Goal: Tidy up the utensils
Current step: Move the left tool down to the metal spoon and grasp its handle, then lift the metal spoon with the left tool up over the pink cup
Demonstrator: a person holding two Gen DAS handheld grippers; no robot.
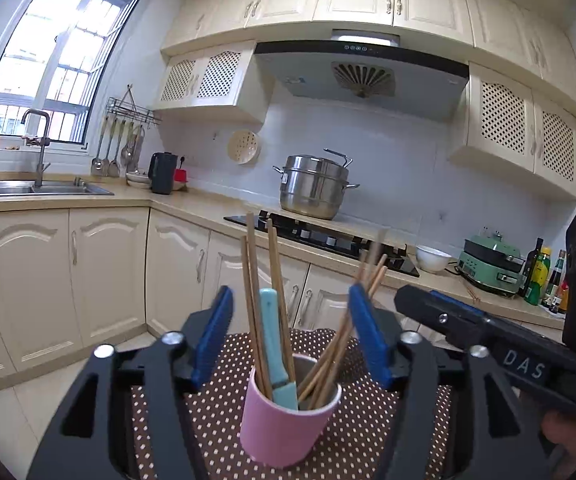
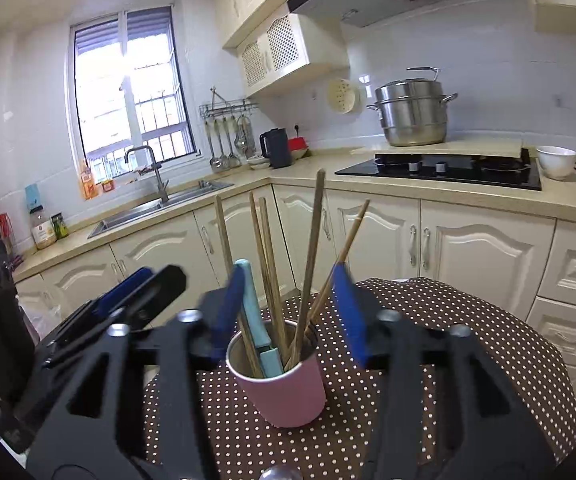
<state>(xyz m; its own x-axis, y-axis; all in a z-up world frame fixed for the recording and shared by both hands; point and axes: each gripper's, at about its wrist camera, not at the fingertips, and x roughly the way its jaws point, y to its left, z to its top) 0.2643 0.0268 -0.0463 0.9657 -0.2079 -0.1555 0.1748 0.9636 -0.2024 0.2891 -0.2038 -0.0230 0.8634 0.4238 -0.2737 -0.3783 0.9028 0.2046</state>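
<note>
- The left gripper [image 1: 290, 332] has its blue fingers [image 1: 213, 332] spread wide with nothing between them; they stand to either side of the utensils, above and behind the cup's rim as this camera looks.
- The right gripper [image 2: 288, 312] is likewise spread wide and empty, its fingers [image 2: 348, 312] flanking the same bundle. In the left view it reaches in from the right, just beside the left gripper's right finger.
- Between both pairs of fingers, low and centred, stands one pink cup [image 1: 284, 428] with a metal lining, upright on a brown table cover with white dots [image 1: 368, 440].
- In the cup stands one pale blue knife [image 1: 274, 344], handle up, leaning at the rim nearest the fingers.
- Around it stand wooden chopsticks [image 1: 253, 280]; about seven show in the right view, but they overlap, so the count is unsure.
- Handling, as a judgement: the chopsticks are light, stiff and thin, apt to roll or slip from a loose pinch; take one by its upper shaft, clear of its neighbours.
- The knife is stiff and safest gripped by the handle.
- The cup looks light and top-heavy with its load, so a sideways pull on a stick could tip it; steady it at the wall.
</note>
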